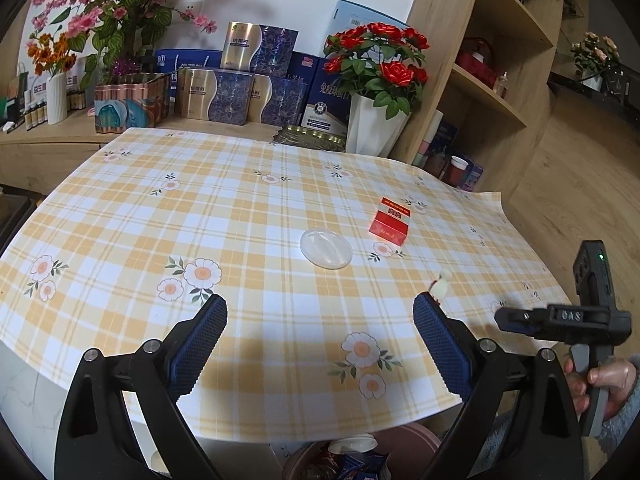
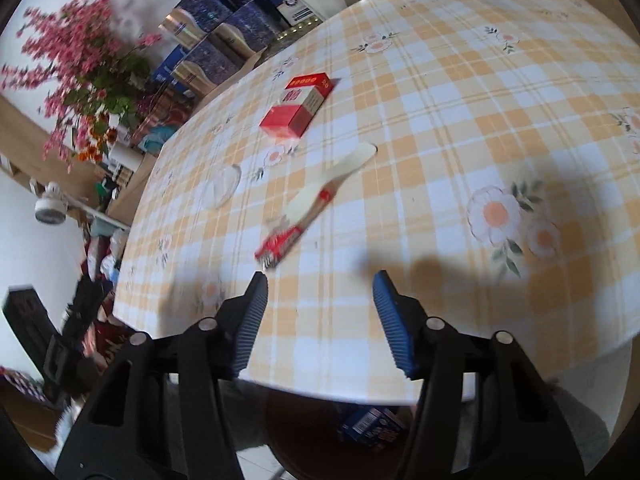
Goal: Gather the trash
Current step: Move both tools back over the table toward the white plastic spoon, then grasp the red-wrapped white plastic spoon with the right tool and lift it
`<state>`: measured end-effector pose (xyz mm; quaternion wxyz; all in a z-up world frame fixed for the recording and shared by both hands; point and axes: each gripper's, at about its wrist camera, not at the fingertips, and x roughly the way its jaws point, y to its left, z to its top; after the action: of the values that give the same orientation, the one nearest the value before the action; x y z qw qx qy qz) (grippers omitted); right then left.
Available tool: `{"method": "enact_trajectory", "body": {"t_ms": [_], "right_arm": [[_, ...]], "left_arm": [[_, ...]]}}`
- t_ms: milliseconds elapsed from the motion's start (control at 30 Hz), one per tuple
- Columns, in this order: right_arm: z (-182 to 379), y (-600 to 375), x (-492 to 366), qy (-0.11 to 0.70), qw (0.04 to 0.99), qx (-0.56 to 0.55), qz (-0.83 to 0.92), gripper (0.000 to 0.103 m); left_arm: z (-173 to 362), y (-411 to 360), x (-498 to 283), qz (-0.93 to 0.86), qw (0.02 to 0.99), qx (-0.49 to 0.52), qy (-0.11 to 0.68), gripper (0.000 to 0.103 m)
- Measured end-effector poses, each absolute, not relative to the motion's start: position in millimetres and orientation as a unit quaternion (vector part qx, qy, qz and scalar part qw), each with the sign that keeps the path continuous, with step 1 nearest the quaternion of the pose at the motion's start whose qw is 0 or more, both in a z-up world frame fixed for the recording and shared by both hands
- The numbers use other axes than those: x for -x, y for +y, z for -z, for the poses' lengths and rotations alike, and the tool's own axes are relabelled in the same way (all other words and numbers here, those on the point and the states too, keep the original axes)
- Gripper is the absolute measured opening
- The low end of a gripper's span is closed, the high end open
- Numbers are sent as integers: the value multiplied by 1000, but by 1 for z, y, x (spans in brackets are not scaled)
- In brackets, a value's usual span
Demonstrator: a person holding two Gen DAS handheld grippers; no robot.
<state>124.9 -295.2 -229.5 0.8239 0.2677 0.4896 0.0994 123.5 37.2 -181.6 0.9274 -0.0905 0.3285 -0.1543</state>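
Red-and-cream wrapper [image 2: 316, 200] lies loose on the checked tablecloth [image 2: 460, 120]; both the right gripper [image 2: 320, 292] and the left gripper [image 1: 320, 320] hang above it, fingers apart and empty, apparently ready to collect.

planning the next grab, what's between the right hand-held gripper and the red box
The torn wrapper lies between the right hand-held gripper and red box, seen in the right wrist view.

We see a red cigarette box [image 2: 298, 110] lying flat on the checked desk [image 2: 460, 128], a clear round lid [image 1: 326, 248] near it, and a torn cream-and-red wrapper [image 2: 316, 198], perhaps an ice-cream one, nearer the edge.
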Motion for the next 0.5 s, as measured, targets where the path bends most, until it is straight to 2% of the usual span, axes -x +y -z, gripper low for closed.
{"method": "enact_trajectory", "body": {"t_ms": [167, 300, 500], "right_arm": [[238, -297, -159, 501, 794, -330, -99, 47], [251, -293, -181, 520, 767, -368, -82, 41], [258, -300, -206, 518, 754, -402, -35, 40]], "left_arm": [[189, 38, -135, 153, 924, 93, 338, 91], [196, 37, -142, 159, 918, 97, 350, 86], [201, 37, -146, 162, 916, 101, 352, 85]]}}
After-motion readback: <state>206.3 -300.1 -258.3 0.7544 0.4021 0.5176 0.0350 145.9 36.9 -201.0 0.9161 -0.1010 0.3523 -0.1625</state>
